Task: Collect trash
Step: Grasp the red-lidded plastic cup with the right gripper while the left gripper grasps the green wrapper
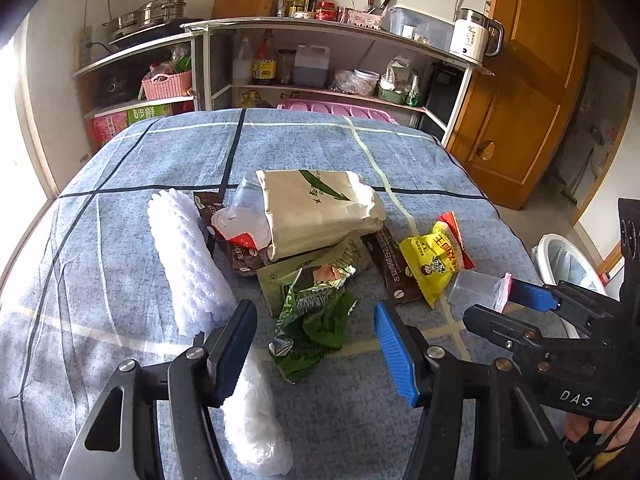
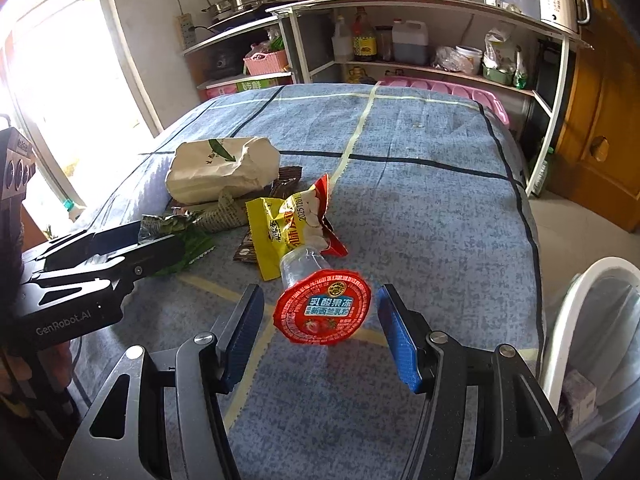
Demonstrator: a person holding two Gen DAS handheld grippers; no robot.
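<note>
Blue checked cloth covers the bench (image 1: 120, 240). Ahead of the left gripper (image 1: 316, 350), whose jaws stand open, lies a trash pile: a beige paper bag (image 1: 320, 212) farthest, a crumpled green wrapper (image 1: 316, 304) nearest. The right gripper (image 2: 320, 336), jaws also apart, flanks a jelly cup (image 2: 322, 308) lying on its side, red lid toward the camera, untouched. A yellow snack packet (image 2: 276, 232) lies just beyond the cup.
</note>
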